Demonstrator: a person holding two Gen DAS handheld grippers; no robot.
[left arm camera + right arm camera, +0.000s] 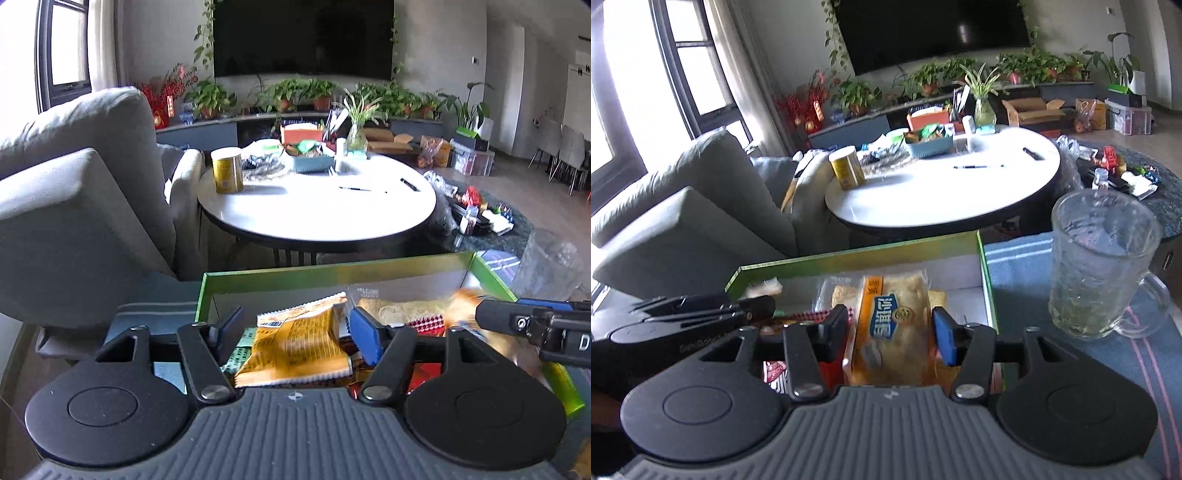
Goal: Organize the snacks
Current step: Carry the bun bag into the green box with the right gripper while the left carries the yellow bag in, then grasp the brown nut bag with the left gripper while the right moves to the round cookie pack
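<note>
Left gripper (pixel 295 332): jaws apart over the green box (pixel 332 271), the yellow snack packet (pixel 299 343) loose between them — blurred, long axis toward 2 o'clock.
Right gripper (pixel 890 332): pointing downward, clamped on the orange pastry packet (pixel 892 325), long axis toward 12 o'clock.
Edges: box wall at 12; glass mug (pixel 1100 266) at 2 o'clock.
Beyond: round white table (pixel 942 192) — well apart.

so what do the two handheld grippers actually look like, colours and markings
Both look alike. The left gripper and right gripper each have a grey ribbed body, two round black discs, black linkage arms with silver rivets, and one black and one blue finger pad. A small compass-like mark sits on the left's body; white lettering shows on the right's side. No cables or sleeves visible.
</note>
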